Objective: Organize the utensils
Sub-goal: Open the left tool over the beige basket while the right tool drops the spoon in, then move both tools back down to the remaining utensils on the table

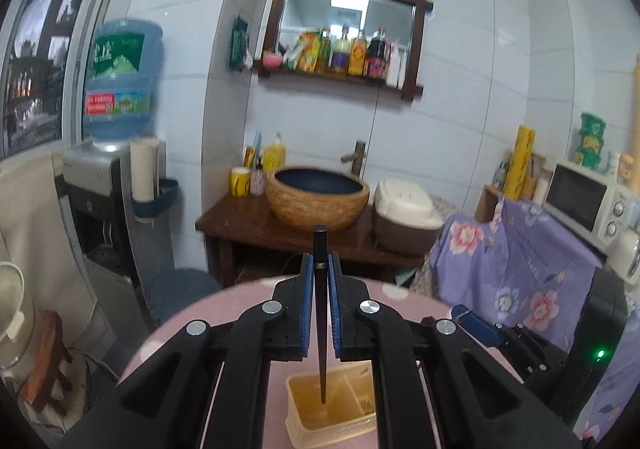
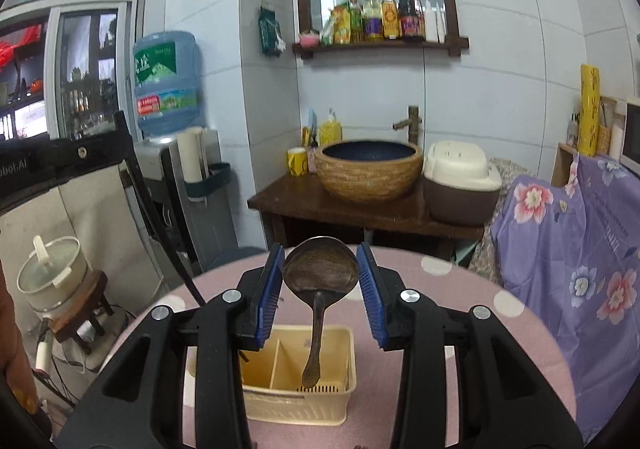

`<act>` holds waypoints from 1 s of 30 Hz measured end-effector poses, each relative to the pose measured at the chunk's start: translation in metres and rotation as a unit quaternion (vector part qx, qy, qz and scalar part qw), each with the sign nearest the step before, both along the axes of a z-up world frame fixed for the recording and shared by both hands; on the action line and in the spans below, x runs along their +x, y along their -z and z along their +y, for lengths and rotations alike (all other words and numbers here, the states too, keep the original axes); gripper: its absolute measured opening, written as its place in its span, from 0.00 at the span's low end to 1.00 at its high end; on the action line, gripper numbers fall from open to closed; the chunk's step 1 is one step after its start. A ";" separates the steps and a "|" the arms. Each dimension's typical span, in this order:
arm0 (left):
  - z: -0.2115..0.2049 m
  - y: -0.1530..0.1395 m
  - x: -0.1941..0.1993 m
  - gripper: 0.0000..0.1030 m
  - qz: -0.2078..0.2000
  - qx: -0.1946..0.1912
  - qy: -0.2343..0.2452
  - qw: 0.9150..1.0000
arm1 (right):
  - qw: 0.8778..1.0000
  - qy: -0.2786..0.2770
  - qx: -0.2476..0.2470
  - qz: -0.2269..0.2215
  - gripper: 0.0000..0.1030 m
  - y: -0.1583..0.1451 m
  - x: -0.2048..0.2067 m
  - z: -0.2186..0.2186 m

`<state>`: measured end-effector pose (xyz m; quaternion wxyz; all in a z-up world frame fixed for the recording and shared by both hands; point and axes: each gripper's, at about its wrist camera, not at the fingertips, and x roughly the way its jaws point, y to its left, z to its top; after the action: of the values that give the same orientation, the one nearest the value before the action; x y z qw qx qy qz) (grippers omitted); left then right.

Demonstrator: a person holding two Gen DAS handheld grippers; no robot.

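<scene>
My left gripper point(image 1: 320, 261) is shut on a dark chopstick point(image 1: 322, 349). The chopstick hangs point down over the cream slotted utensil basket point(image 1: 308, 413), its tip above the left compartment. My right gripper point(image 2: 320, 253) is shut on the bowl of a dark wooden spoon point(image 2: 320, 273). The spoon's handle hangs down over the right compartment of the basket point(image 2: 340, 401). The basket stands on a round pink table point(image 2: 480, 329) with white dots. The left gripper's black body point(image 2: 80, 157) shows at the left edge of the right wrist view.
Beyond the table stands a wooden washstand point(image 2: 320, 209) with a woven basin point(image 2: 368, 173) and a rice cooker point(image 2: 460, 181). A water dispenser point(image 2: 168, 89) is at the left, with a pot on a stool point(image 2: 56, 273) below. Purple floral cloth point(image 2: 580, 249) drapes at the right.
</scene>
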<state>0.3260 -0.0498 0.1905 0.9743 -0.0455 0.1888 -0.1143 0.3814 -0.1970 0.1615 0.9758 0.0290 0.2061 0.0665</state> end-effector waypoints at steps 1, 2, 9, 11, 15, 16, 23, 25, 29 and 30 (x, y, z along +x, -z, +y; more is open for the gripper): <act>0.000 0.008 0.004 0.08 0.010 0.002 0.000 1.000 | 1.000 -0.001 0.000 0.008 0.37 0.010 0.002 0.000; 0.000 0.020 0.006 0.08 0.021 0.004 0.000 1.000 | 1.000 -0.003 -0.001 0.013 0.37 0.019 0.003 0.001; 0.001 0.066 0.017 0.08 0.069 0.007 0.000 0.998 | 0.999 -0.007 -0.017 0.032 0.37 0.060 0.001 0.006; 0.001 0.072 0.017 0.08 0.068 0.009 -0.005 0.998 | 0.999 -0.004 -0.019 0.038 0.37 0.069 0.003 0.005; -0.002 0.077 0.019 0.06 0.079 0.011 -0.001 0.997 | 0.999 -0.001 -0.022 0.033 0.37 0.075 0.002 0.007; -0.003 0.077 0.020 0.06 0.078 0.013 -0.002 0.997 | 0.999 -0.001 -0.022 0.033 0.37 0.074 0.002 0.007; 0.000 0.072 0.011 0.18 0.070 0.014 0.004 0.997 | 1.000 0.003 -0.019 0.002 0.63 0.070 -0.011 0.006; 0.005 0.071 0.000 0.52 0.062 0.009 0.002 0.998 | 1.000 0.005 -0.015 -0.001 0.63 0.067 -0.019 0.003; 0.012 0.073 -0.026 0.66 0.050 0.014 0.006 0.999 | 1.000 0.022 -0.020 -0.011 0.65 0.060 -0.043 -0.002; 0.015 0.076 -0.033 0.74 0.050 0.015 0.010 0.999 | 0.999 0.025 -0.024 -0.009 0.65 0.059 -0.050 -0.004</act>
<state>0.2928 -0.0351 0.1144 0.9630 -0.0350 0.2394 -0.1190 0.3313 -0.2008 0.1024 0.9795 0.0097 0.1977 0.0377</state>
